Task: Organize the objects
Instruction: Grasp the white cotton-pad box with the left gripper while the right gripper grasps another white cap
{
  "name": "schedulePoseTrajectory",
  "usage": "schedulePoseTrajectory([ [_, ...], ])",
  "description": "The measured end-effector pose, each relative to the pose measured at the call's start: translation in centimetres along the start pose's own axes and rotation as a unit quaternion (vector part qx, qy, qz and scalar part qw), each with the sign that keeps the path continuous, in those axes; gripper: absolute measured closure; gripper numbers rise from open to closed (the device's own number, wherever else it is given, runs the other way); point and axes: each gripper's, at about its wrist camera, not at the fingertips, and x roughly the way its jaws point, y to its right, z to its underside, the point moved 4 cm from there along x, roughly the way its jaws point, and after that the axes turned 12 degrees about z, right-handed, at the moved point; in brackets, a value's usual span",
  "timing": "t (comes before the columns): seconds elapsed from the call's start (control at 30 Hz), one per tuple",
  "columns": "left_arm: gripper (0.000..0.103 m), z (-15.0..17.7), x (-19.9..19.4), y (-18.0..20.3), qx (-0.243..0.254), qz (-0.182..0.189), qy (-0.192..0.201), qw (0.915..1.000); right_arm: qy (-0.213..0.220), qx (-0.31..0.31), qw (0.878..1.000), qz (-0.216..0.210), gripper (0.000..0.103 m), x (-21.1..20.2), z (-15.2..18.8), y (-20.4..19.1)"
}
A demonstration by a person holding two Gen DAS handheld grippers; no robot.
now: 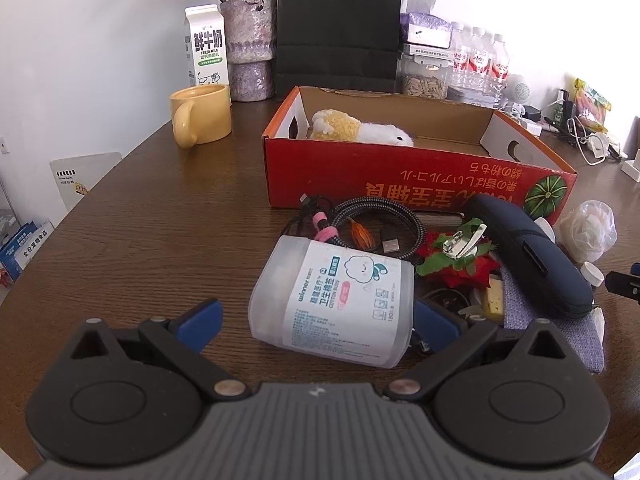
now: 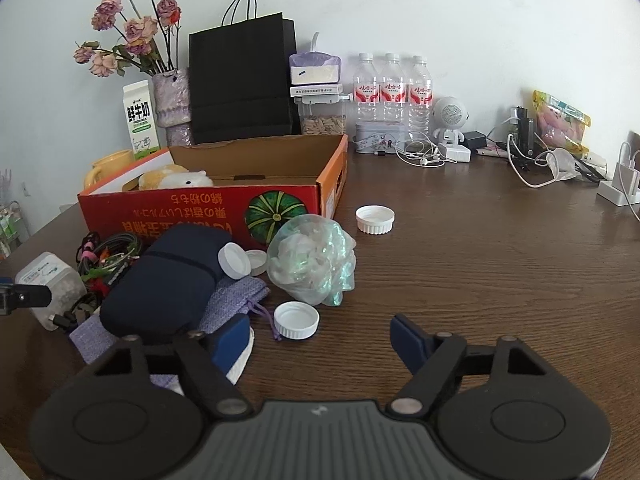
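A translucent cotton swab box (image 1: 332, 300) lies on its side on the brown table, between the fingers of my left gripper (image 1: 318, 320). The jaws stand wide; the right pad is close beside the box and the left pad is clear of it. Behind it lie coiled cables (image 1: 360, 220), a red and green flower clip (image 1: 460, 256), a dark blue case (image 1: 524, 252) and a purple pouch (image 1: 560, 336). My right gripper (image 2: 320, 338) is open, with a white cap (image 2: 297, 320) just ahead of the gap. Its left finger (image 2: 234, 340) overlaps another white cap. The red cardboard box (image 2: 192, 208) holds a plush toy (image 2: 176, 178).
A crumpled plastic bag (image 2: 312, 264) and more white caps (image 2: 375, 219) lie right of the case. A yellow mug (image 1: 202, 114), milk carton (image 1: 206, 50), vase, black paper bag (image 2: 244, 80), water bottles (image 2: 392, 84) and chargers with cords line the back wall.
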Motion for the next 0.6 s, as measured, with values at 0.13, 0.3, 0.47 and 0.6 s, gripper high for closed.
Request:
schedulePoseTrajectory([
  [0.13,0.0,-0.3,0.7,0.0,-0.002,-0.004,-0.003,1.0,-0.01,0.01,1.0,-0.013,0.058,1.1,-0.2,0.1],
  [0.3,0.0,-0.4,1.5,0.0,-0.006,-0.006,-0.008,0.9999,-0.016,0.016,0.999,-0.028,0.061,1.9,-0.4,-0.3],
  [0.47,0.0,-0.4,2.3,-0.2,-0.013,-0.008,-0.016,0.9998,-0.021,0.019,0.999,-0.028,0.07,2.6,-0.5,-0.3],
  [0.6,0.0,-0.5,2.6,-0.4,-0.02,-0.006,-0.017,0.9997,-0.02,0.02,0.999,-0.032,0.076,2.7,-0.5,-0.3],
])
